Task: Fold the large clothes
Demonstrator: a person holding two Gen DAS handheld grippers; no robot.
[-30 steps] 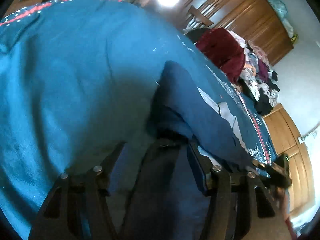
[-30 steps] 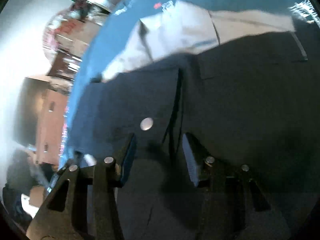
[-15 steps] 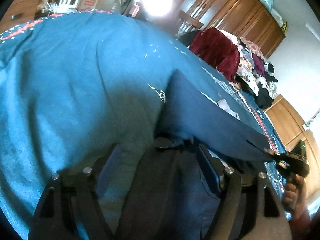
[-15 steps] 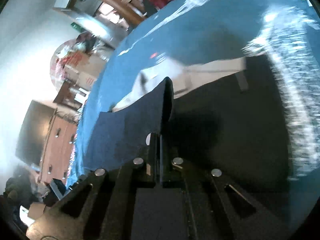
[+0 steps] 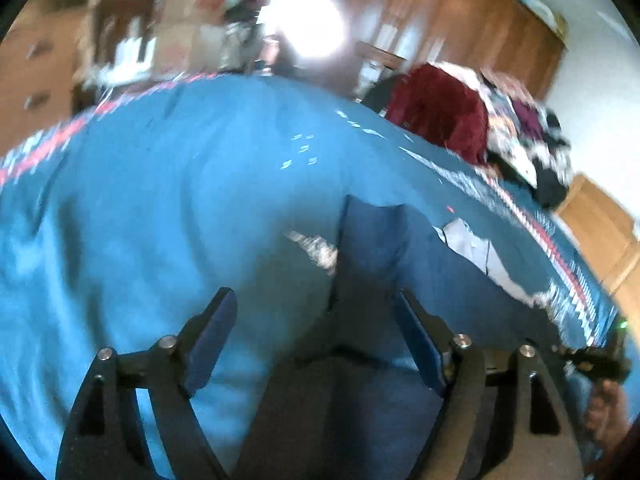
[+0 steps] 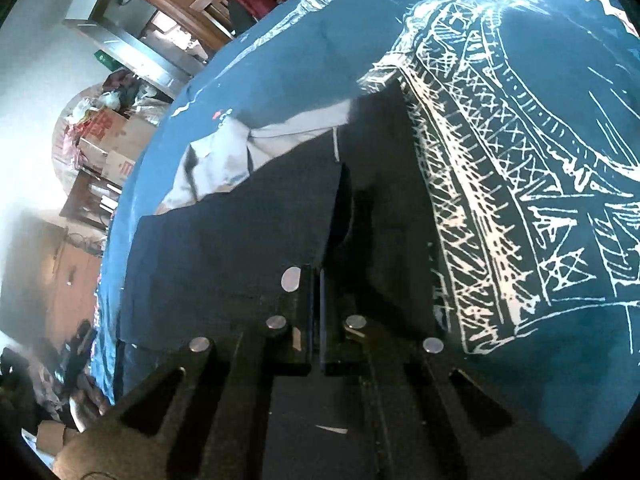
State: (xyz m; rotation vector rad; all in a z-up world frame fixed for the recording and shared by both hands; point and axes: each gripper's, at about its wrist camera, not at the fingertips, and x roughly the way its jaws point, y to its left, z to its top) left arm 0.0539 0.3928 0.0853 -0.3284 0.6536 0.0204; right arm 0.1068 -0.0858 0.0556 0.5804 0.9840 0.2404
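Wooden wardrobes (image 5: 452,20) line the back of the room, and in front of them spreads a big teal bedcover (image 5: 168,208), white line-drawn pattern and red zigzag border showing on its near side in the right wrist view. A heap of clothes (image 5: 516,136) with a dark red garment (image 5: 440,116) sits at the cover's far edge. On the cover lies the piece in play, a pair of dark navy trousers (image 6: 240,232), pale pocket lining (image 6: 260,148) turned out near the waist. Right gripper (image 6: 318,308) has its jaws pinched tight together on the waistband edge, right beside the silver button (image 6: 291,279), and the fabric rises from the grip in a ridge. Left gripper (image 5: 316,344) is spread wide, blue pads either side of a raised fold of the same trousers, cloth between the fingers but nothing clamped; that view is motion-blurred, so contact is hard to call. Looks like the gripping stage of a fold, one end secured, the other not yet. Next move, I'd say, calls for the left jaws to close on that fold, then both hands to lift together and carry the edge over evenly.
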